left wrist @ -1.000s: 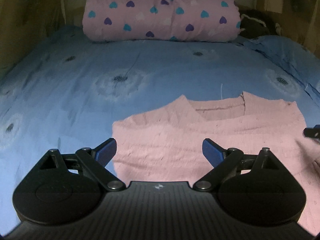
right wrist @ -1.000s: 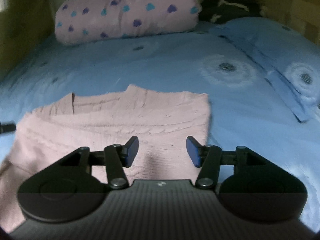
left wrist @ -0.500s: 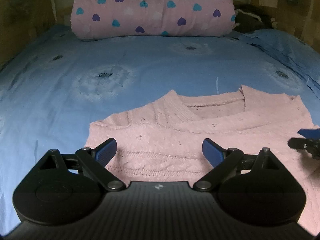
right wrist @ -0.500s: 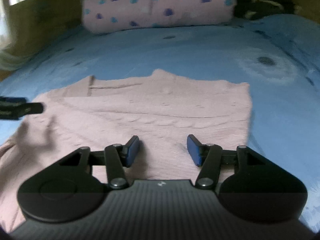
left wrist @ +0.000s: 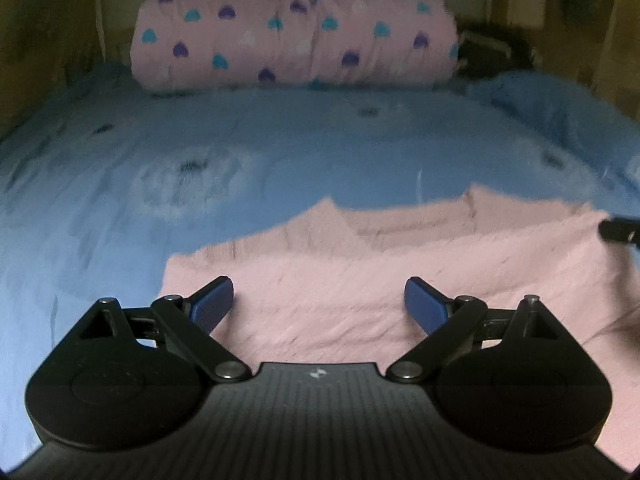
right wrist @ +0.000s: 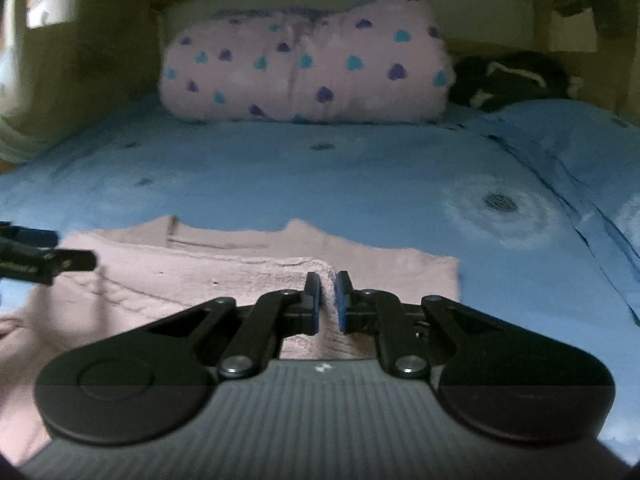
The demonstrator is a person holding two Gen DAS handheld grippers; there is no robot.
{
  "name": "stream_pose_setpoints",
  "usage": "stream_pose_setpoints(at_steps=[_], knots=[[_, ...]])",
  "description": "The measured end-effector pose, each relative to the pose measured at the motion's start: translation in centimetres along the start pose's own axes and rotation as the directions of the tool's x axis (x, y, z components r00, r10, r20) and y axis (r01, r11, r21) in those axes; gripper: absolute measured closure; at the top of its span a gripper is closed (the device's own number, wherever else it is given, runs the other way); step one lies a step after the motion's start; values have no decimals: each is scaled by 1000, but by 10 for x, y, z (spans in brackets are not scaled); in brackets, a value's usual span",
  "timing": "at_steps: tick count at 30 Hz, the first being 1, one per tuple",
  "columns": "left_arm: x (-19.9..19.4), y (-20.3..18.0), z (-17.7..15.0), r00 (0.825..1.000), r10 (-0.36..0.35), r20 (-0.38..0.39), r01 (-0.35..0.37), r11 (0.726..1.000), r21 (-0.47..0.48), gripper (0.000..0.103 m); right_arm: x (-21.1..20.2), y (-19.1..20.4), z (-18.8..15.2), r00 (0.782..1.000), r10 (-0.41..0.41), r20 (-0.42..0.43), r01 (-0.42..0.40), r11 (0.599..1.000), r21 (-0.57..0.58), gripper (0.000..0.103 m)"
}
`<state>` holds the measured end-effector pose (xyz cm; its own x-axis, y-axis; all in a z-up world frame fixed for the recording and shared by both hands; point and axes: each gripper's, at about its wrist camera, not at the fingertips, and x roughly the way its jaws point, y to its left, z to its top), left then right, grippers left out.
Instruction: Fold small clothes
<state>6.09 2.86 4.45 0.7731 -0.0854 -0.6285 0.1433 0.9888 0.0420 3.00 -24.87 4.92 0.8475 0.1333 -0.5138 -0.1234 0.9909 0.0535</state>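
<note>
Right wrist view: the right hand-held gripper (right wrist: 328,298) has just been closing and now pinches a fold of the pink sweater (right wrist: 248,276) lying on the bed (right wrist: 360,176). Left hand-held gripper (left wrist: 318,304) hovers apart over the sweater's opposite edge; it likely needs to clamp before both lift and fold.

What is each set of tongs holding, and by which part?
Right tongs pinch a raised fold of the pink sweater near its right side. Left tongs stand open, holding nothing.
</note>
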Motion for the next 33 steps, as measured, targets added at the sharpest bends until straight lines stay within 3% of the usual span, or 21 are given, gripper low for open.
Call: stream_pose_setpoints(at_steps=[5,9,11,13,19,24,27,28,29,30,33], knots=[[25,1,-11,996,53,-75,-53,999,-8,8,32,-3,-11,989,-41,-144,46,999,28,89],[23,2,-14,996,53,-69,-52,999,6,8,8,-12,-7,996,-57,-71,63,994,84,87],[23,1,-16,996,58,-64,-58,998,14,8,-6,-24,-7,996,-83,-37,87,989,119,55],[22,0,-16,996,62,-60,-61,998,14,8,-17,-38,-11,994,-104,-27,107,982,153,44],[14,1,-20,997,63,-48,-63,998,3,8,-21,-72,-26,986,-116,-118,141,963,229,44],[14,0,-20,997,65,-43,-64,998,14,8,-12,-87,-38,983,-3,-186,72,927,368,44],[13,1,-21,997,61,-45,-61,998,7,8,-11,-85,-37,985,23,-173,51,910,411,44],[13,1,-20,997,62,-43,-62,998,7,8,-14,-82,-37,987,27,-159,41,911,410,52],[12,2,-19,997,65,-41,-65,998,4,8,-15,-78,-36,988,38,-147,24,916,400,82],[12,2,-19,997,66,-40,-66,998,1,8,-16,-76,-35,989,48,-141,11,920,391,93],[11,3,-20,997,64,-41,-64,998,2,8,-21,-72,-31,993,33,-113,13,924,381,101]])
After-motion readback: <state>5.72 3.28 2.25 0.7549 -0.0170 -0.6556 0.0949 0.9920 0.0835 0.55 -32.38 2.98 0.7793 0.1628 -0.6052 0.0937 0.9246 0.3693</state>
